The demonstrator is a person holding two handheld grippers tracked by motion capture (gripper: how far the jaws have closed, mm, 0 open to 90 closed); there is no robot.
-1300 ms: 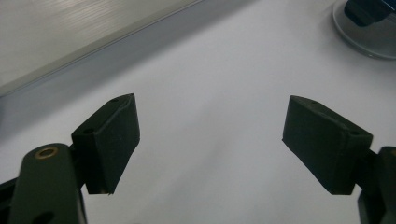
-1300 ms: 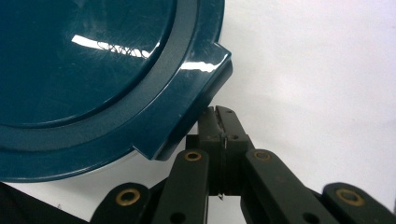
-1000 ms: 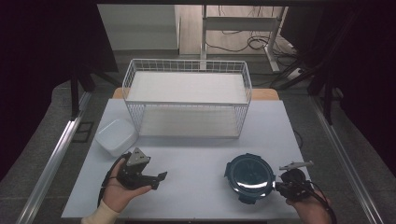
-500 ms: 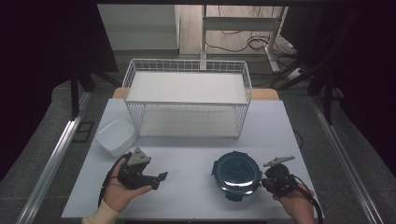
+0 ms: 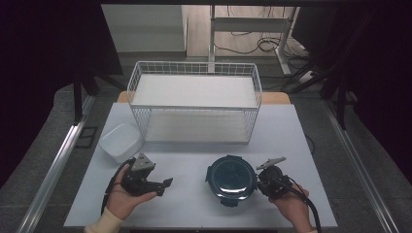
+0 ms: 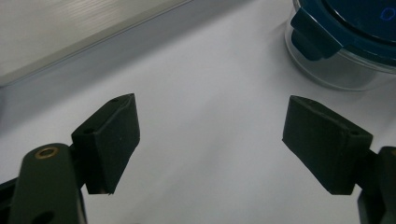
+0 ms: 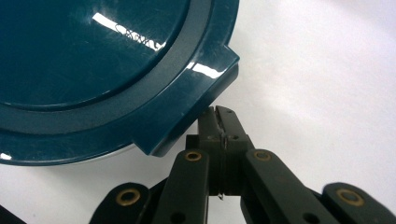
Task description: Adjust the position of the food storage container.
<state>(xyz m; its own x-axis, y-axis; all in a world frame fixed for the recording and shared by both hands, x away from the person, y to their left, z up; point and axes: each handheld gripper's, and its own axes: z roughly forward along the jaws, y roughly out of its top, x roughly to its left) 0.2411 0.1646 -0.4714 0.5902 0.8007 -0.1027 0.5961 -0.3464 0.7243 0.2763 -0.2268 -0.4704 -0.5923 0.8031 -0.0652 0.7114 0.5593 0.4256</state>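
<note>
Two grippers sit low on the white counter (image 5: 291, 131), and parts of the scene are hard to read. In the right gripper view the round container (image 7: 93, 70) is cut off at the top and left edges, and its clear body is mostly hidden under the dark teal lid. The right gripper (image 7: 223, 122) has its jaws pressed together with nothing between them, their tips tucked just under the lid's clip tab; whether they touch the tab I cannot tell. In the left gripper view the container (image 6: 345, 42) shows at about 1 o'clock, cropped by the frame. The left gripper (image 6: 210, 140) stands wide open over bare counter, holding nothing.

Compared with a second ago, the container (image 5: 231, 177) has slid toward 9 o'clock across the near part of the counter, and the right gripper (image 5: 266, 180) has come along with it, staying at its 3 o'clock side. The left gripper (image 5: 165, 184) has kept its place, well apart from the container at its 9 o'clock.

A white wire basket (image 5: 194, 104) stands toward 12 o'clock, and a white tub (image 5: 120, 141) lies just beside the basket's near left corner. Nothing stands between the grippers and the container.
</note>
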